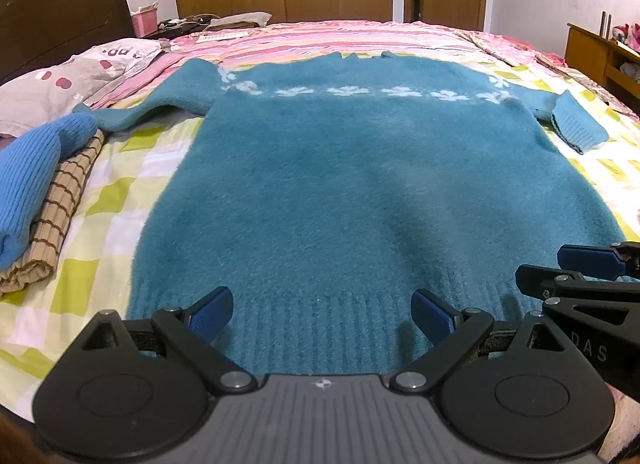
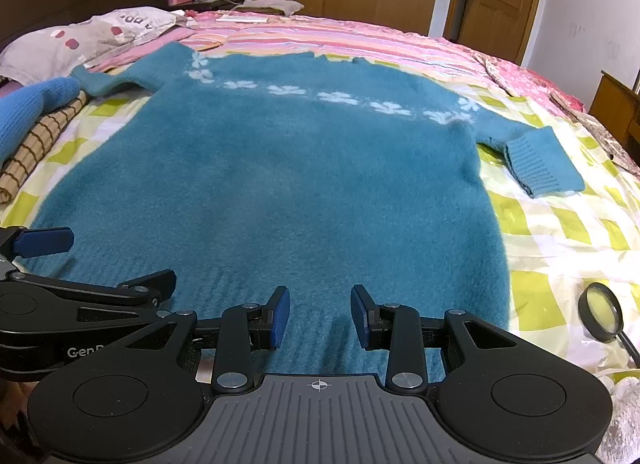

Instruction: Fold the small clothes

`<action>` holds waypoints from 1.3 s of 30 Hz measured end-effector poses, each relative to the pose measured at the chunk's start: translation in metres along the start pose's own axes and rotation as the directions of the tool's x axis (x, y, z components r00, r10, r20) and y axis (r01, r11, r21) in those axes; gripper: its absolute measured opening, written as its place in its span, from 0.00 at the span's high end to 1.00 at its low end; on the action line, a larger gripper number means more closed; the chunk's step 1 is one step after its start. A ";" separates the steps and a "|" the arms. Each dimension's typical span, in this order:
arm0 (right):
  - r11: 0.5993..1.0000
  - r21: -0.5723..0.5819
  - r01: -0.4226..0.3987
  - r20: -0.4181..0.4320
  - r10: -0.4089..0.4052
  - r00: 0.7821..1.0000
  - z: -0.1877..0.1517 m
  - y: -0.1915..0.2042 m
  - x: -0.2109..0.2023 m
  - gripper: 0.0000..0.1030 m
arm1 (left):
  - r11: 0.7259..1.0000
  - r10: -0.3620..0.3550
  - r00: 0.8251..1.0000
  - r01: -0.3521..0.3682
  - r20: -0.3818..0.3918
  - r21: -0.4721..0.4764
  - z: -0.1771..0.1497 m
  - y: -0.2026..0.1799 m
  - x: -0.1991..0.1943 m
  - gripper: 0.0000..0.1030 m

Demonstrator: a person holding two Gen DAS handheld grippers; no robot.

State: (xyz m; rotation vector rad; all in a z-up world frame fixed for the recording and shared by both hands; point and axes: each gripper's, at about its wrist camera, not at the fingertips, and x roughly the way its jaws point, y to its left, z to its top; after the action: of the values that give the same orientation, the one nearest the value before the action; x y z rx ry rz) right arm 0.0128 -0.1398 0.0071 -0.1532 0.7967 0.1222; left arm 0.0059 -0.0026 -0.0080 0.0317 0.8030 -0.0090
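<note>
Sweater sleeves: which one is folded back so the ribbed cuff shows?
The sleeve on the right side of the teal sweater; it is doubled back, ribbed cuff showing. The other sleeve stretches out toward the pillow.

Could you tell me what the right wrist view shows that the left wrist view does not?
Only the right wrist view shows the magnifying glass on the checked bedsheet. Only the left wrist view shows the wooden shelf by the right wall. Both show the teal sweater spread flat, the folded clothes at its left, and the left gripper and right gripper open above its hem.
</note>
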 end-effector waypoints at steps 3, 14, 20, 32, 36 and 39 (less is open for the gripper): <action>1.000 0.001 -0.001 0.005 0.001 1.000 0.001 -0.003 0.001 0.67 | 1.000 -0.008 1.000 0.008 0.004 -0.003 0.002 -0.001 0.000 0.03; 1.000 0.013 -0.012 0.016 0.012 1.000 0.007 -0.014 0.004 0.67 | 0.999 -0.014 1.000 0.014 0.012 0.030 0.012 -0.010 0.002 0.03; 1.000 0.026 -0.008 0.019 0.007 1.000 0.009 -0.023 0.007 0.68 | 0.998 -0.020 1.000 0.020 0.016 0.053 0.020 -0.019 0.006 0.03; 0.997 0.071 -0.007 0.038 0.004 0.999 0.023 -0.058 0.015 0.68 | 0.994 -0.053 0.998 0.051 0.025 0.095 0.044 -0.045 0.019 0.03; 0.997 0.079 0.009 0.043 -0.013 0.999 0.028 -0.073 0.021 0.68 | 0.991 -0.073 0.997 0.069 0.029 0.116 0.054 -0.059 0.026 0.03; 0.995 0.095 0.011 0.044 -0.015 0.999 0.034 -0.088 0.025 0.68 | 0.988 -0.089 0.996 0.085 0.028 0.131 0.062 -0.070 0.033 0.03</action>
State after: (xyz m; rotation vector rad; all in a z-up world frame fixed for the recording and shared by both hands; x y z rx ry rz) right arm 0.0687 -0.2183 0.0207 -0.0660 0.7552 0.0754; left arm 0.0721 -0.0740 0.0095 0.1195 0.7689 -0.1443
